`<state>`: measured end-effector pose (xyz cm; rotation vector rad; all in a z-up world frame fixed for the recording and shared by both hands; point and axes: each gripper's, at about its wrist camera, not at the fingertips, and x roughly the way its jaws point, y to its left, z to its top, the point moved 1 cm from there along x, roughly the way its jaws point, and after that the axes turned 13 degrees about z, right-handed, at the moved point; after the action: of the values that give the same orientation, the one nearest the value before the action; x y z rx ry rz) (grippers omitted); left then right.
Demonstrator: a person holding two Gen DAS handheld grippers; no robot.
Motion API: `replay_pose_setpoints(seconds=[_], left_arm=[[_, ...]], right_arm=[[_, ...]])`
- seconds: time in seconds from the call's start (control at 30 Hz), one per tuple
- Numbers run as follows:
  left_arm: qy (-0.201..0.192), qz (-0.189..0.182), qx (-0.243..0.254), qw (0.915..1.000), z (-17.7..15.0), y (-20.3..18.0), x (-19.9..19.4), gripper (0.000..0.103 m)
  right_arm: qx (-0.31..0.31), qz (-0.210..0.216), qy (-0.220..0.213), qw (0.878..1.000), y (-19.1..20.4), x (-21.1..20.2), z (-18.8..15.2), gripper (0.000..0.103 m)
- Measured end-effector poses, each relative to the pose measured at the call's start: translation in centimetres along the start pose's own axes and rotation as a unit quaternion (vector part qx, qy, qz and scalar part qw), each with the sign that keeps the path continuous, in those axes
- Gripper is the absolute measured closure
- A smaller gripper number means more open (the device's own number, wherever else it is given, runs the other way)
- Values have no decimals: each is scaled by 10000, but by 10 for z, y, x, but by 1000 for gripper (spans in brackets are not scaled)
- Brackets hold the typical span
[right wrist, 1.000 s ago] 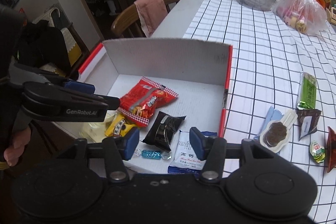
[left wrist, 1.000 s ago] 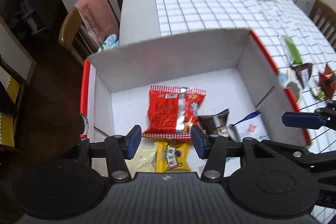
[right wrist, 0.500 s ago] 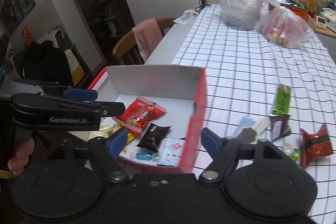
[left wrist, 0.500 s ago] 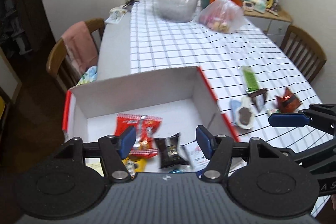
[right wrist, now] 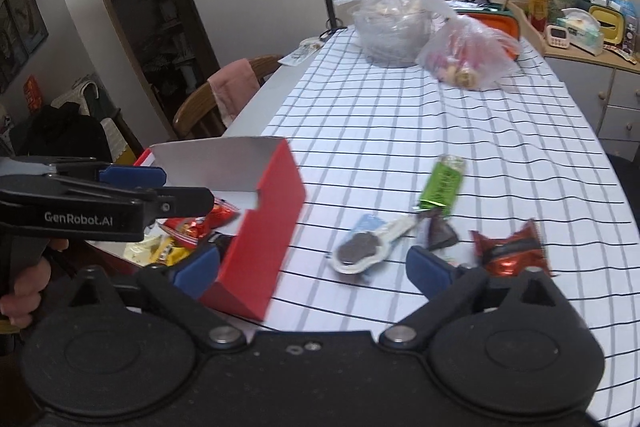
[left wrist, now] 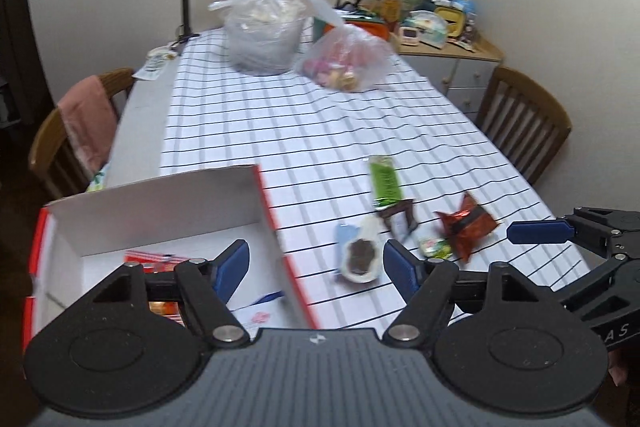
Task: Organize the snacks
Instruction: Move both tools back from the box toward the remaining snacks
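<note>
spreading across the checked desk (left wrist: 304, 131), the scene runs from the red-and-white box (right wrist: 256, 255) at its near left edge down to five loose snacks just right of it: a green bar (left wrist: 385, 179), a red pouch (right wrist: 510, 250), a white tray with a dark biscuit (left wrist: 360, 255), a dark wrapper (right wrist: 440, 231) and a tiny green sweet (left wrist: 434, 246). left gripper (left wrist: 316, 267) and right gripper (right wrist: 314, 265) both hang released, empty, above the tray. the snacks overlap, so a pinch could drag a neighbour along. motion blur hides labels; the box's contents are mostly cut off, perhaps four packets.
</note>
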<state>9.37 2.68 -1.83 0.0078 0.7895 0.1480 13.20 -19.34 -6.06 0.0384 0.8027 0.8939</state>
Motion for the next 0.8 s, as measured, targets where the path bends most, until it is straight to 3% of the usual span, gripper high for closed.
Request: replay_pose_setpoints(seconds=[0.33, 0.5, 0.8], left_arm=[[235, -65, -66, 9997, 2, -75, 27, 29], [375, 63, -157, 9992, 1, -104, 45, 29], [709, 366, -289, 9964, -2, -134, 74, 29]], right_arm=[[-235, -651, 259, 9973, -78, -18, -7, 1], [-244, -866, 562, 9944, -124, 2, -10, 1], [-32, -759, 979, 9923, -175, 51, -11, 1]])
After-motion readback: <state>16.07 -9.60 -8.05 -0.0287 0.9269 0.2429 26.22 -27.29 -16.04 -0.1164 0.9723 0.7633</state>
